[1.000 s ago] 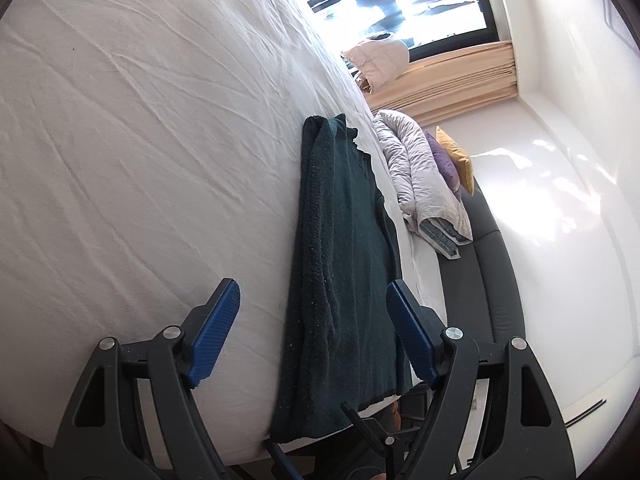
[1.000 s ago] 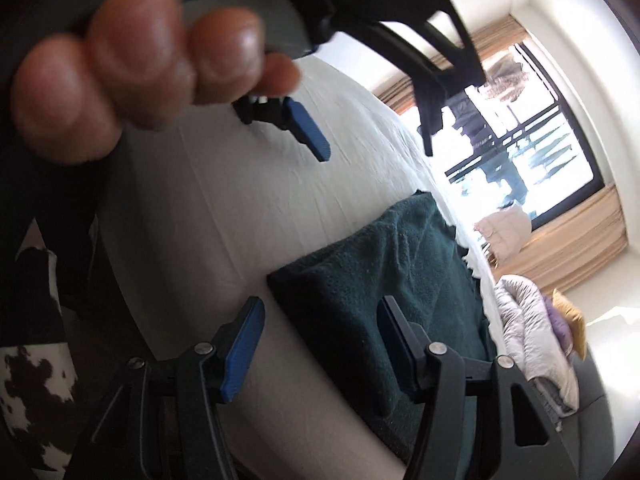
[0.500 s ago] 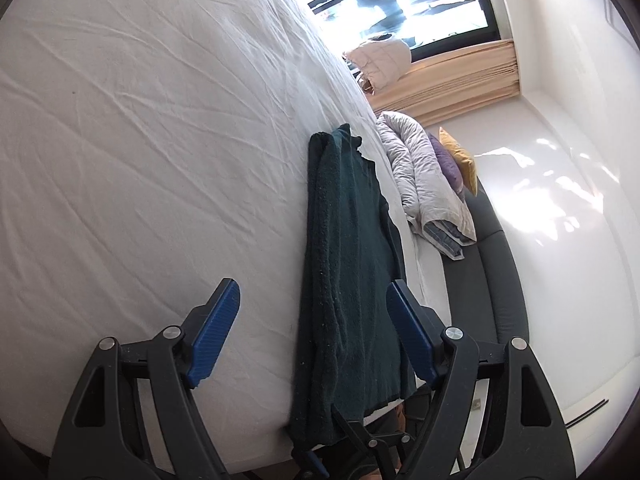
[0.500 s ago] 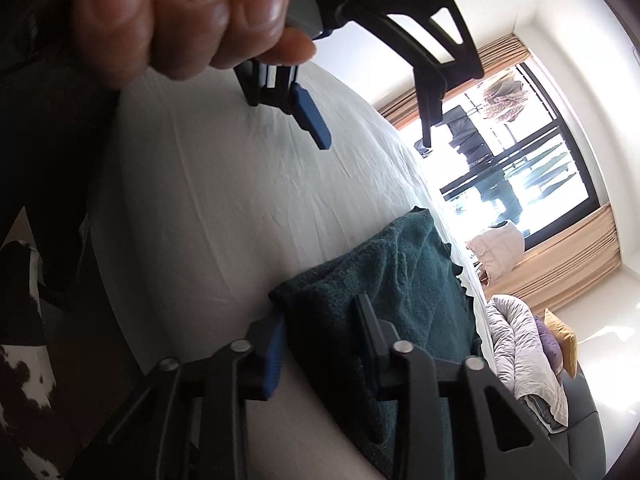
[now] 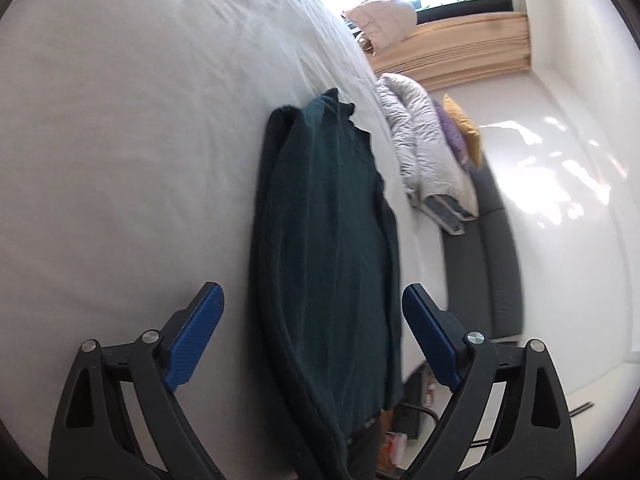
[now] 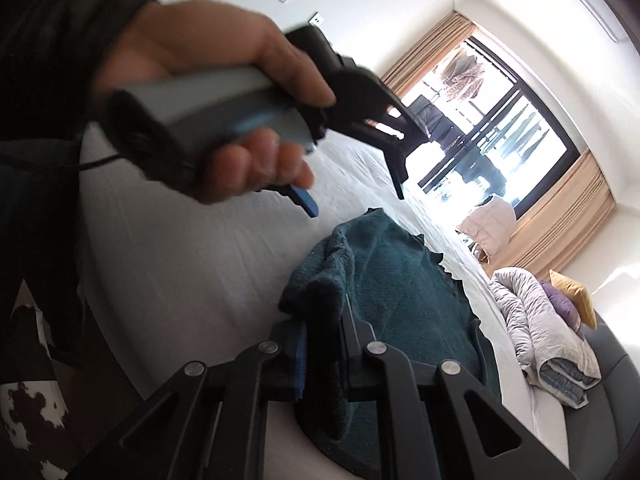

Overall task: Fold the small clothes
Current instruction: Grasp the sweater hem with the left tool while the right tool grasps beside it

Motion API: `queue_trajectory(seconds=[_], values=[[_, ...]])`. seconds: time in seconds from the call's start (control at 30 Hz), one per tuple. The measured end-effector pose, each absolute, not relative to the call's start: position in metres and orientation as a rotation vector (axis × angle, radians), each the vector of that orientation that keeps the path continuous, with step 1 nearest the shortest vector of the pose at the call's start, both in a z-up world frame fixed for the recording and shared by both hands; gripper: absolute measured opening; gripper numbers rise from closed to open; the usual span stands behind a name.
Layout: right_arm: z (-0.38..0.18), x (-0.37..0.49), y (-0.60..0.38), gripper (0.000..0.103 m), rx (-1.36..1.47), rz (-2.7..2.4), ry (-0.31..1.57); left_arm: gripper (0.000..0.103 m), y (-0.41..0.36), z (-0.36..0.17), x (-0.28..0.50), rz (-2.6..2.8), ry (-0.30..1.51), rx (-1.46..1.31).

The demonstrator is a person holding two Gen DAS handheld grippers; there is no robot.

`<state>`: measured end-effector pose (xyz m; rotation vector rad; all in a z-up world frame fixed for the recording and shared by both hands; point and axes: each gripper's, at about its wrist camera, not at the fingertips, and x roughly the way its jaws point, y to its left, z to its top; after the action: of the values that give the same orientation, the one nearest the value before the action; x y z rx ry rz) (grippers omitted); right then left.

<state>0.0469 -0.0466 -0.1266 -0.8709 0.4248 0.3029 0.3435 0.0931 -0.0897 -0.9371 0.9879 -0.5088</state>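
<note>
A dark green fleece garment lies folded in a long strip on the white bed. My left gripper is open, its blue pads either side of the strip's near end, above it. In the right wrist view my right gripper is shut on the near corner of the green garment, which is bunched up and lifted off the sheet. The left gripper shows there too, held in a hand above the bed.
A grey quilt with purple and yellow cushions lies on a dark sofa beside the bed. A window with tan curtains is at the far end. The bed's edge runs just right of the garment.
My right gripper closed on the garment's near corner and raised it. The left gripper shifted so the strip lies between its open pads.
</note>
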Motion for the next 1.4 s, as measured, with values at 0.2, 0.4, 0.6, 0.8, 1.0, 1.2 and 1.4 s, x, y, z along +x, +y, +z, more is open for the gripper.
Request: queue_trajectory(seconds=[0.2,0.4,0.6,0.8,1.0,1.2,1.4], values=[[-0.105,0.049,-0.064,0.013,-0.731,0.367,0.435,0.092,0.076,-0.090,0.419,-0.468,1.077,-0.876],[-0.084,0.056,-0.088,0.013,-0.596,0.430,0.440,0.092,0.067,-0.090,0.486,-0.415,1.107,-0.841],[-0.071,0.059,-0.102,0.013,-0.533,0.453,0.417,0.092,0.055,-0.092,0.531,-0.395,1.119,-0.834],[-0.064,0.063,-0.114,0.013,-0.478,0.458,0.417,0.059,0.031,-0.090,0.544,-0.413,1.152,-0.765],[-0.061,0.063,-0.120,0.013,-0.451,0.461,0.426,0.020,0.028,-0.098,0.543,-0.416,1.169,-0.789],[-0.052,0.068,-0.137,0.013,-0.347,0.459,0.450,0.016,0.014,-0.075,0.543,-0.447,1.154,-0.679],[-0.042,0.072,-0.164,0.013,-0.233,0.444,0.463,0.014,-0.015,-0.033,0.547,-0.481,1.109,-0.584]])
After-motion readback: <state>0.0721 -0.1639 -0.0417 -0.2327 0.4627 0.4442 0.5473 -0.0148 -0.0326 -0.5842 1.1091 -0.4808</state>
